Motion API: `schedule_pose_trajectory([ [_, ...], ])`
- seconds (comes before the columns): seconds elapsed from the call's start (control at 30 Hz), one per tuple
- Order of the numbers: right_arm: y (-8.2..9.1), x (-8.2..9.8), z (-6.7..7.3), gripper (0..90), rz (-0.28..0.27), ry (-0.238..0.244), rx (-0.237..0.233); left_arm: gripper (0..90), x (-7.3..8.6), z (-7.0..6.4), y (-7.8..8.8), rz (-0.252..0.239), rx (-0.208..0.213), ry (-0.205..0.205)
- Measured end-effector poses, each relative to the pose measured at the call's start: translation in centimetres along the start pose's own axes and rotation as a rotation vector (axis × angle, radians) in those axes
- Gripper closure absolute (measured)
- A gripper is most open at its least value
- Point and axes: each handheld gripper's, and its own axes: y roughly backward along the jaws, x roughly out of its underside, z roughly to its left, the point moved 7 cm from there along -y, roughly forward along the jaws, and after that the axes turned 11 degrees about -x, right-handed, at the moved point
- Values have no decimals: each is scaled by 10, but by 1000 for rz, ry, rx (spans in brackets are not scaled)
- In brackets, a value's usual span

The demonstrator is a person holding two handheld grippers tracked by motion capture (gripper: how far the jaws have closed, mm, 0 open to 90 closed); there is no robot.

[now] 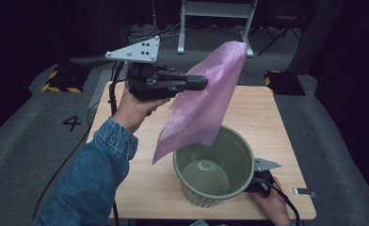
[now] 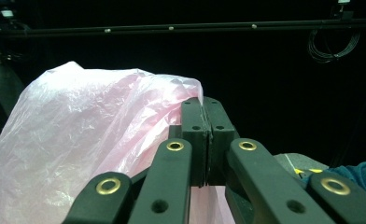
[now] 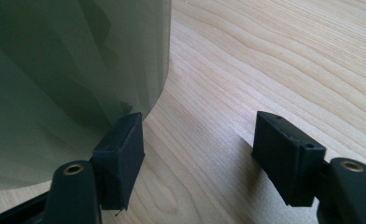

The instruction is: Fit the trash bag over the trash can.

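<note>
Light wood table (image 1: 267,117) on grey carpet, dark room; thin, crinkly, see-through pink plastic bag (image 1: 206,101) hangs above green ribbed bin (image 1: 215,162), pinched at edge by left hand-held gripper (image 1: 202,83); right hand-held gripper (image 3: 197,154) spread beside bin, w/ one pad at its wall.

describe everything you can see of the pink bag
The pink bag is thin, translucent, crinkled plastic film. The left gripper, jaws shut, pinches it at one edge and holds it up in the air. It hangs slanted, its lower part dipping over the rim of the green bin on the table.
</note>
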Motion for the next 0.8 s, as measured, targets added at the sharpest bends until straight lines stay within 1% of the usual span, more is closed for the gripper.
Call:
schedule_pose_trajectory([
  [0.13,0,0,0,339,0,0,0,889,0,-3,-13,2,22,5],
  [0.33,0,0,0,339,0,0,0,889,-2,-11,-29,-7,56,2],
  [0.4,0,0,0,339,0,0,0,888,-1,-13,-35,-2,61,-2],
  [0.6,0,0,0,338,0,0,-1,888,11,-11,-47,15,47,6],
  [0.7,0,0,0,338,0,0,-1,888,20,-10,-52,10,26,13],
  [0.8,0,0,0,338,0,0,0,888,29,-13,-56,18,21,6],
])
